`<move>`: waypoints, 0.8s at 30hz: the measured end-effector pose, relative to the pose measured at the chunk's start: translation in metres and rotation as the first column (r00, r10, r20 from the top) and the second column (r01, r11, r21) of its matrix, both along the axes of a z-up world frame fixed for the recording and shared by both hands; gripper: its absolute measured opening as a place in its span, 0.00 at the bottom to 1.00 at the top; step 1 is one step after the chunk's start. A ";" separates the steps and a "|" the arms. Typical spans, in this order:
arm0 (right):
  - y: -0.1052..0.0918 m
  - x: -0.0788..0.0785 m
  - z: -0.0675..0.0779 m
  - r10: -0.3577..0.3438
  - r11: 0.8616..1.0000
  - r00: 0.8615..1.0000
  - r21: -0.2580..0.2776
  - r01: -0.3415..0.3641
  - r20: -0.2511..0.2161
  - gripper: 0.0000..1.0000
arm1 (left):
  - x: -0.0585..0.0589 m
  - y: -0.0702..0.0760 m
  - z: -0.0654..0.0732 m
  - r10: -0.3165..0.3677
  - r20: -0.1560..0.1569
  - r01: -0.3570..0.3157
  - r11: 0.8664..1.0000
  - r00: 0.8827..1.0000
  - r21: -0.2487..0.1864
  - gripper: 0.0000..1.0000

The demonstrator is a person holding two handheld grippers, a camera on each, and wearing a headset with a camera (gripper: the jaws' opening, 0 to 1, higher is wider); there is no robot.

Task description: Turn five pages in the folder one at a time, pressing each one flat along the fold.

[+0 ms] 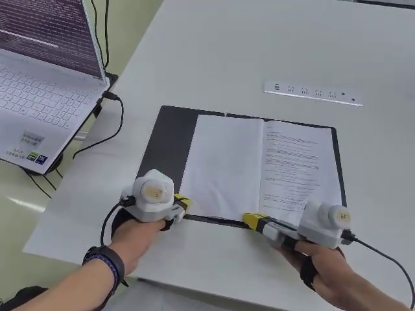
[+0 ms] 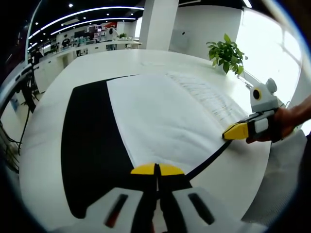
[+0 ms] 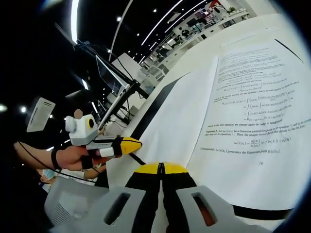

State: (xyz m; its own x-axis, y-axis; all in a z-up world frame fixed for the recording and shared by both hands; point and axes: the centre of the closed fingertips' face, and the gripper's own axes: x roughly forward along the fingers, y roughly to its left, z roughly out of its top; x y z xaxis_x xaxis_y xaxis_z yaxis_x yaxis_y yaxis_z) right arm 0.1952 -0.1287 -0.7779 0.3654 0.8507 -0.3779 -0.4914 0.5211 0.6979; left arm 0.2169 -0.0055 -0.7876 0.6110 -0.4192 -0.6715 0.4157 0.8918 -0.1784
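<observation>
An open black folder (image 1: pixel 170 139) lies on the white table, with a blank turned page (image 1: pixel 224 165) on its left half and a printed page (image 1: pixel 299 165) on its right. My left gripper (image 1: pixel 181 206) rests shut at the folder's near edge, at the blank page's bottom left corner (image 2: pixel 156 169). My right gripper (image 1: pixel 254 221) is shut too, its yellow tips at the near end of the fold (image 3: pixel 160 168). In the left gripper view the right gripper (image 2: pixel 236 131) points at the page edge. The left gripper (image 3: pixel 127 145) comes in from the left of the right gripper view.
An open laptop (image 1: pixel 45 71) sits at the far left, a black cable (image 1: pixel 113 120) trailing from it towards the folder. A white power strip (image 1: pixel 312 93) lies beyond the folder. The table's near edge (image 1: pixel 194 285) runs just behind both hands.
</observation>
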 end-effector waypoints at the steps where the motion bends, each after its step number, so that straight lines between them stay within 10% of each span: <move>1: 0.000 -0.003 -0.001 0.005 1.000 1.000 -0.004 -0.005 -0.001 0.00 | 0.000 0.000 0.000 0.000 0.001 0.000 1.000 1.000 0.000 0.00; 16: -0.002 -0.013 0.010 -0.018 1.000 1.000 0.014 0.018 -0.019 0.00 | -0.004 -0.006 0.004 -0.028 -0.040 0.027 1.000 0.999 -0.015 0.05; 24: -0.014 -0.015 0.029 -0.027 0.999 0.998 -0.021 0.028 0.052 0.05 | -0.014 -0.005 0.020 -0.014 -0.030 0.014 1.000 0.999 -0.011 0.17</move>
State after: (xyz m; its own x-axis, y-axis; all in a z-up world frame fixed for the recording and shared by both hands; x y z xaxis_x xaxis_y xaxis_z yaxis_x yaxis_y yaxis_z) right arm 0.1802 -0.1432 -0.7491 0.4080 0.8318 -0.3764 -0.5120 0.5498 0.6600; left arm 0.2033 -0.0100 -0.7676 0.5845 -0.4348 -0.6851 0.4224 0.8839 -0.2007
